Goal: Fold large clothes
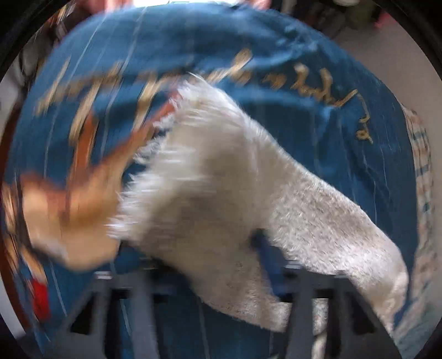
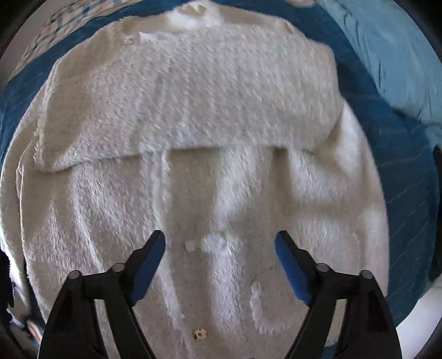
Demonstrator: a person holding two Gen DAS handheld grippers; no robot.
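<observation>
A fuzzy cream-white cardigan (image 2: 193, 110) lies on a blue bedspread (image 2: 400, 171), one part folded across its upper half, a small button (image 2: 199, 334) near the bottom. My right gripper (image 2: 221, 243) is open and empty, hovering just above the cardigan's lower middle. In the blurred left wrist view, a part of the same white garment (image 1: 221, 193) hangs over my left gripper (image 1: 210, 256); one blue pad (image 1: 269, 262) shows against the fabric. The other finger is hidden, so the grip is unclear.
The blue bedspread (image 1: 248, 41) has gold lettering (image 1: 276, 77) and an orange print (image 1: 83, 193). A light-blue pillow (image 2: 386, 55) lies at the upper right. A patterned cloth (image 2: 69, 22) sits at the upper left. Pale floor (image 2: 420, 317) shows beyond the bed edge.
</observation>
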